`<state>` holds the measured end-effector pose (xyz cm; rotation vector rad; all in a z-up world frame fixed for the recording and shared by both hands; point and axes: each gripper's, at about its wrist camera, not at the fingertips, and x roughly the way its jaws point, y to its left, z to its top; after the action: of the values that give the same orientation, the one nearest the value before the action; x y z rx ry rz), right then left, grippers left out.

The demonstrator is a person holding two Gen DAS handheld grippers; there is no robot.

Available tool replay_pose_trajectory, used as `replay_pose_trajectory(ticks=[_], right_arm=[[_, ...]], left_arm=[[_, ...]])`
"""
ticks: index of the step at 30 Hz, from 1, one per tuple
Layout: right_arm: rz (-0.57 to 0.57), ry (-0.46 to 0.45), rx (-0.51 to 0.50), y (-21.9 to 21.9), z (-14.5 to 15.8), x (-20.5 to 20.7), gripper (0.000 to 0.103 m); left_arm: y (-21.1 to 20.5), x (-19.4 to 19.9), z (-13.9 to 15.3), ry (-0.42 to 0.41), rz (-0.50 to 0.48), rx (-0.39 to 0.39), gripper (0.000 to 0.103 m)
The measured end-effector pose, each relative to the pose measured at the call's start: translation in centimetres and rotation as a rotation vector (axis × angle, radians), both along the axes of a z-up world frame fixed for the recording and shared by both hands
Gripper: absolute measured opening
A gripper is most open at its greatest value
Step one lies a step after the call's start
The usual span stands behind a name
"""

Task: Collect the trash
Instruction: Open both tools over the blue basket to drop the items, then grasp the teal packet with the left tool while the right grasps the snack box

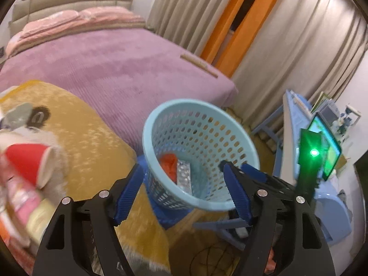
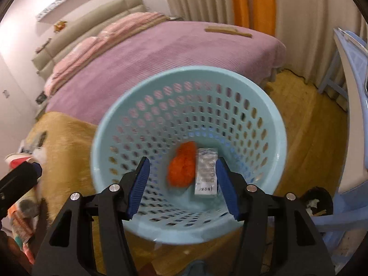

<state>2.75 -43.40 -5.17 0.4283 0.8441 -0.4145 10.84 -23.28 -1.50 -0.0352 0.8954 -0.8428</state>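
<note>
A light blue perforated basket [image 2: 271,124] stands on a blue stool and holds an orange crumpled piece [image 2: 181,168] and a silver blister pack [image 2: 205,172]. My right gripper [image 2: 181,188] is open and empty right above the basket's mouth. In the left wrist view the basket [image 1: 241,138] sits ahead with the orange piece [image 1: 168,163] and the blister pack [image 1: 184,176] inside. My left gripper [image 1: 181,193] is open and empty beside the basket's near rim. A red paper cup [image 1: 27,161] and a pink wrapper [image 1: 23,195] lie blurred at the left on a yellow blanket.
A bed with a purple cover [image 1: 115,64] is behind the basket, with a wooden stick [image 1: 199,65] on it. A yellow plush blanket [image 1: 92,138] is at the left. Blue plastic furniture [image 1: 294,124] and a green-lit device [image 1: 312,154] are at the right. Curtains [image 1: 287,46] hang behind.
</note>
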Motion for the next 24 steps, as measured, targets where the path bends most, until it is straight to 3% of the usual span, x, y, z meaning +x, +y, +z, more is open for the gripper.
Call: replay_pose_trajectory(ticks=[6,12,15,18,24], right_arm=[[0.151,-0.124,-0.027,6.1,3.7,-0.6,0.056],[0.334,-0.23,-0.063,14.0,6.6,-0.8,0.06],[0.432,-0.252,-0.088,18.1,7.5,-0.4,0.061],[0.508,-0.241,-0.101,21.5,7.6,0.0,0.061],[0.641,-0.198,-0.096,26.6,5.8,1.6,0.061]], left_arm=[[6.0,-3.8,3.5,-0.115,0.088,-0.027,0.073],[15.5,-6.3,5.7,-0.195,0.285,-0.037,0.075],[20.5,-6.7,6.1,-0.193,0.406,-0.025,0.075],[24.8,-7.2,5.6,-0.2,0.535,0.035,0.075],[31.6,-7.1,2.7,-0.103,0.705,0.126,0.075]])
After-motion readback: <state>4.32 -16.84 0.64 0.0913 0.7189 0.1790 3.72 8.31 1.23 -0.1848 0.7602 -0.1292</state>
